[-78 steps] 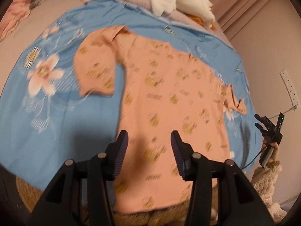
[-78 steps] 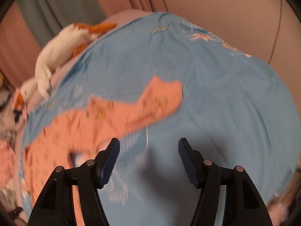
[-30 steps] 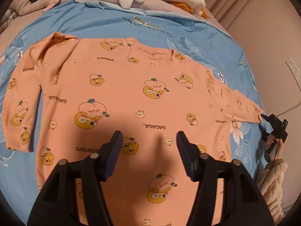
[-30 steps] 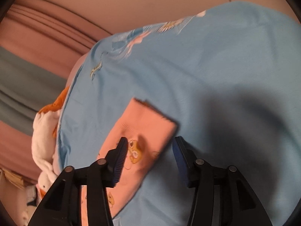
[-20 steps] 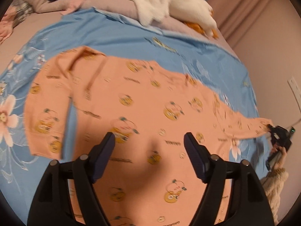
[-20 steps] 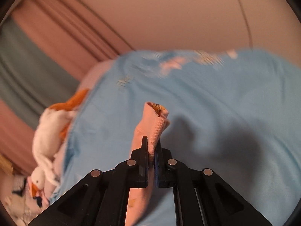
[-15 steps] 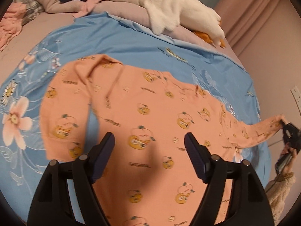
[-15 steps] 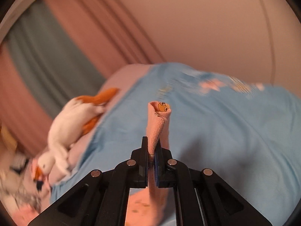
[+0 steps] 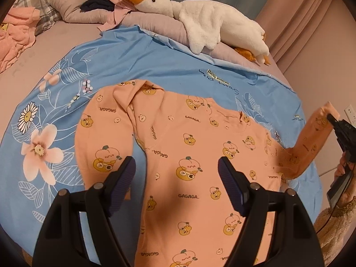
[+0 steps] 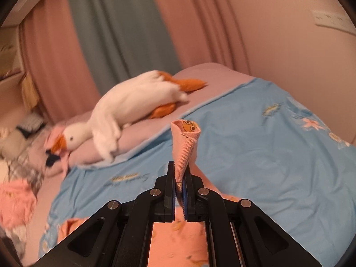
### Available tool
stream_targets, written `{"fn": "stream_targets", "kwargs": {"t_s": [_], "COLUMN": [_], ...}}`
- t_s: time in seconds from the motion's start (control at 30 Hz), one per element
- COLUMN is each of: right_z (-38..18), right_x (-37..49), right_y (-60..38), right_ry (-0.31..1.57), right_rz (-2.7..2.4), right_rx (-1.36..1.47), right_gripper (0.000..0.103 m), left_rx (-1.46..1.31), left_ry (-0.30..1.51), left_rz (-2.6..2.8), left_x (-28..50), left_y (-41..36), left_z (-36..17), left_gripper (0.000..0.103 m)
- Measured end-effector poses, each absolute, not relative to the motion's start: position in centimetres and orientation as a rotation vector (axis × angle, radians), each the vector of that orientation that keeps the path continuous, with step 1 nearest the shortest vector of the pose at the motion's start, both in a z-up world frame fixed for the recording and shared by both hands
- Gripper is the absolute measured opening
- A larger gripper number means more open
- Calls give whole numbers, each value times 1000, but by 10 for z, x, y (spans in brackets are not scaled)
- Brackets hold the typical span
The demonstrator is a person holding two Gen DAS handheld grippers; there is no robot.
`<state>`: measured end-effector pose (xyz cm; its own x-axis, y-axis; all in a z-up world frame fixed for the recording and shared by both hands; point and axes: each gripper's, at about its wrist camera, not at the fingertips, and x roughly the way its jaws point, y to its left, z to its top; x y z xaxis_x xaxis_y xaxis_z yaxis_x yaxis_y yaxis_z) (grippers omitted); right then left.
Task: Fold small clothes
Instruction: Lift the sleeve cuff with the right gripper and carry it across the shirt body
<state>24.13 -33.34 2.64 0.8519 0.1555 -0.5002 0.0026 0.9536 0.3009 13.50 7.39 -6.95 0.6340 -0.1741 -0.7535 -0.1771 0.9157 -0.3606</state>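
A peach long-sleeved top (image 9: 195, 155) printed with small cartoon faces lies spread flat on a blue floral sheet (image 9: 138, 66). Its left sleeve (image 9: 100, 138) lies folded down beside the body. My left gripper (image 9: 175, 173) is open and empty, hovering above the middle of the top. My right gripper (image 10: 179, 178) is shut on the cuff of the right sleeve (image 10: 185, 142) and holds it lifted off the sheet. In the left wrist view the raised sleeve (image 9: 311, 138) rises to the right gripper (image 9: 333, 120) at the far right.
A white plush goose (image 9: 207, 15) lies on a mauve pillow (image 9: 155, 22) at the head of the bed; it also shows in the right wrist view (image 10: 124, 111). Pink clothes (image 9: 13, 33) lie piled at the far left. Wall and curtains (image 10: 133, 33) stand behind the bed.
My right gripper closed on the right sleeve cuff and has lifted it up off the sheet. My left gripper has opened wider and drawn back above the top.
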Motion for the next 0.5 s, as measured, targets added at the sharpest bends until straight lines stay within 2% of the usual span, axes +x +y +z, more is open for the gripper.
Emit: {"fn": "stream_targets", "kwargs": {"t_s": [0.5], "right_z": [-2], "right_x": [238], "right_y": [-227], "right_ry": [699], "right_rz": [251], "right_rx": [217], "right_gripper": [6], "left_rx": [-422], "left_ry": [860], "left_rz": [34], "left_x": [120], "left_y": [96], "left_z": [-64], "left_gripper": [76]}}
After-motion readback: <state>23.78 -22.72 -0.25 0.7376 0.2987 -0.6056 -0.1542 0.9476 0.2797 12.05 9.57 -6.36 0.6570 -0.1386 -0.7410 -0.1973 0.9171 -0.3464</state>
